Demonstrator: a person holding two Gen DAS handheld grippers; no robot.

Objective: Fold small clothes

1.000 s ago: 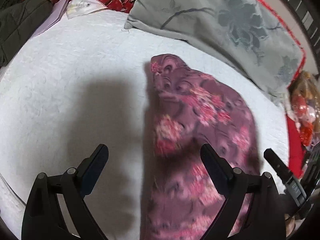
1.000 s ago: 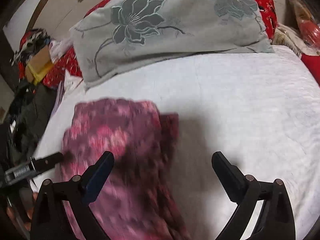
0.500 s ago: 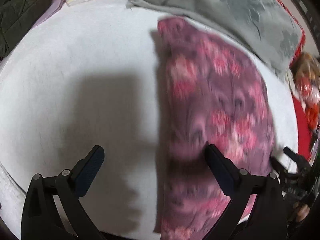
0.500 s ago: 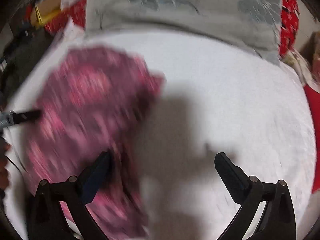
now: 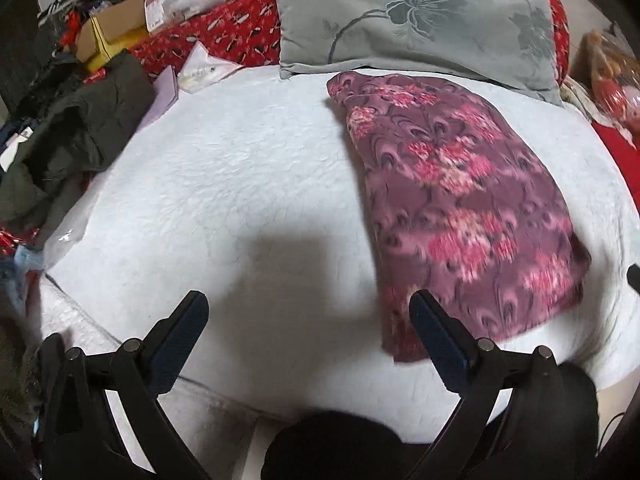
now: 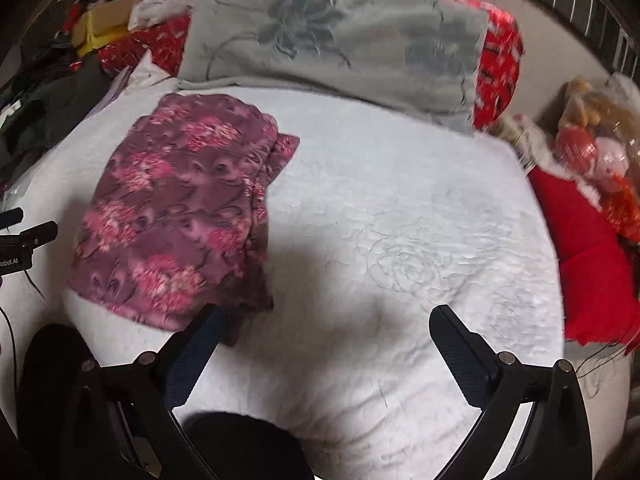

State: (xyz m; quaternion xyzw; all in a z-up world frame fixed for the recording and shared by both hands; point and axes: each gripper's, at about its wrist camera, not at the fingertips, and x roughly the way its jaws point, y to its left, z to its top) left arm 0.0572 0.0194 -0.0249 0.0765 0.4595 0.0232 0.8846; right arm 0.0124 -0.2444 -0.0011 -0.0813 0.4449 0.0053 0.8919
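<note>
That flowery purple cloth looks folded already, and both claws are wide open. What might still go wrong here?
The purple cloth lies near the front edge of the white bedspread, so a nudge might slide it off. Its layers look uneven along one side, with a corner poking out, so the fold may loosen. The right claw hovers close to it and might snag that loose edge.

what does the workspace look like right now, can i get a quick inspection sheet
surface: white quilted bed cover, bare in the middle
job's things: purple floral garment lying folded, free of both grippers
clutter: dark green clothing, cardboard box and papers along one edge
grippers: left gripper open, empty; right gripper open, empty
cables: thin dark wire by the left gripper's body in the right wrist view
surroundings: grey flower pillow, red patterned bedding, red cushion, soft toys
</note>
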